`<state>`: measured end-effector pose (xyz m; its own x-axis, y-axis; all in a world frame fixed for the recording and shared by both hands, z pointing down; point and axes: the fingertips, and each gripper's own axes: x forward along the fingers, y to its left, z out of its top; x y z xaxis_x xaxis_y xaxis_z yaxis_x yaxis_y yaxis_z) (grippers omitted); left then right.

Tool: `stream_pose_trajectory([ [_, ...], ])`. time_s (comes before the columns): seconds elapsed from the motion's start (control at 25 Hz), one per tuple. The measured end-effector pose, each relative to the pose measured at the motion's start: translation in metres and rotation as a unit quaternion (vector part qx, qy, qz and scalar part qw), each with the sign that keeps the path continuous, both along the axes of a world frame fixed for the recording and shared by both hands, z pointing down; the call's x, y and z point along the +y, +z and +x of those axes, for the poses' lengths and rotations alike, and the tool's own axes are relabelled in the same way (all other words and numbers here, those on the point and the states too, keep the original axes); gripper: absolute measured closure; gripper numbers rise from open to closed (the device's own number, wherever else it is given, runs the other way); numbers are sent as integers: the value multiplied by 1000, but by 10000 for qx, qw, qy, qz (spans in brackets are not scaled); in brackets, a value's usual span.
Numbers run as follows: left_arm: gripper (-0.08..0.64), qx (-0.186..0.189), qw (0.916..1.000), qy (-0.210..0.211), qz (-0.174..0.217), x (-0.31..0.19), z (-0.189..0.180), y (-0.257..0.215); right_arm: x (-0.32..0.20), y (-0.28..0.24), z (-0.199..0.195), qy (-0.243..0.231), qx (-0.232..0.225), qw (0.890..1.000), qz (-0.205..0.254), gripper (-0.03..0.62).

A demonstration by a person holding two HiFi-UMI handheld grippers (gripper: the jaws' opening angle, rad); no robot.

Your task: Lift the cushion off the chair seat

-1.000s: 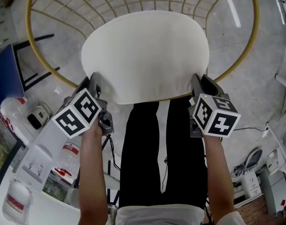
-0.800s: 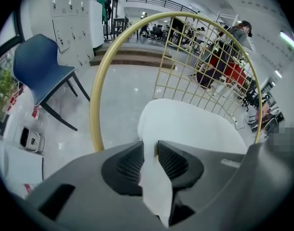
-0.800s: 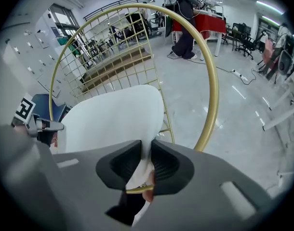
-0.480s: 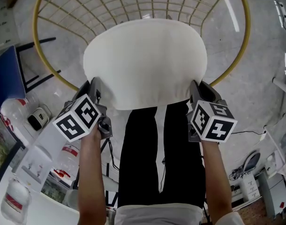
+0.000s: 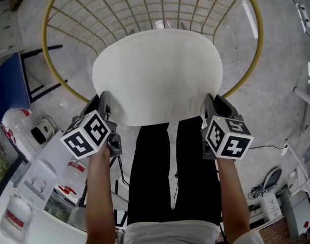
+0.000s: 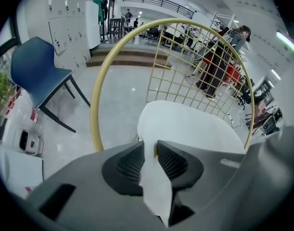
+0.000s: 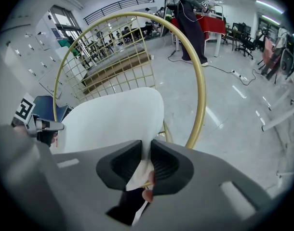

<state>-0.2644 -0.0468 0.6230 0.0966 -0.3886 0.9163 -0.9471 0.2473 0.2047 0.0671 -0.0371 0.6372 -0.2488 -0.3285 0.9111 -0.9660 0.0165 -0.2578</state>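
A round white cushion [image 5: 157, 75] lies over the gold wire chair [image 5: 53, 70], its near edge held up at both corners. My left gripper [image 5: 103, 101] is shut on the near left corner, and a fold of white fabric is pinched between its jaws [image 6: 149, 150]. My right gripper [image 5: 211, 103] is shut on the near right corner, again with fabric between the jaws [image 7: 146, 153]. From each gripper view the cushion [image 6: 185, 129] [image 7: 113, 119] spreads away toward the gold ring [image 6: 95, 105] [image 7: 202, 95].
A blue chair [image 5: 7, 85] [image 6: 36, 71] stands to the left. Water bottles [image 5: 12, 217] and a small white device [image 5: 40, 128] sit at the lower left. The person's dark trousers [image 5: 170, 177] are right below the cushion's edge. Cables and boxes [image 5: 272, 187] lie at the right.
The left gripper has risen slightly with its corner of the cushion. The head view has shifted, so more of the wire grid shows beyond the cushion's far edge. Both grips are unchanged.
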Motion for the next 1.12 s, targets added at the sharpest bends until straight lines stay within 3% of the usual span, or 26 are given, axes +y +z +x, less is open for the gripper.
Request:
stream_pose_trajectory([
  [1.12, 477, 207, 9997, -7, 137, 8, -2, -38, 5, -50, -1, -72, 93, 9999, 105, 526],
])
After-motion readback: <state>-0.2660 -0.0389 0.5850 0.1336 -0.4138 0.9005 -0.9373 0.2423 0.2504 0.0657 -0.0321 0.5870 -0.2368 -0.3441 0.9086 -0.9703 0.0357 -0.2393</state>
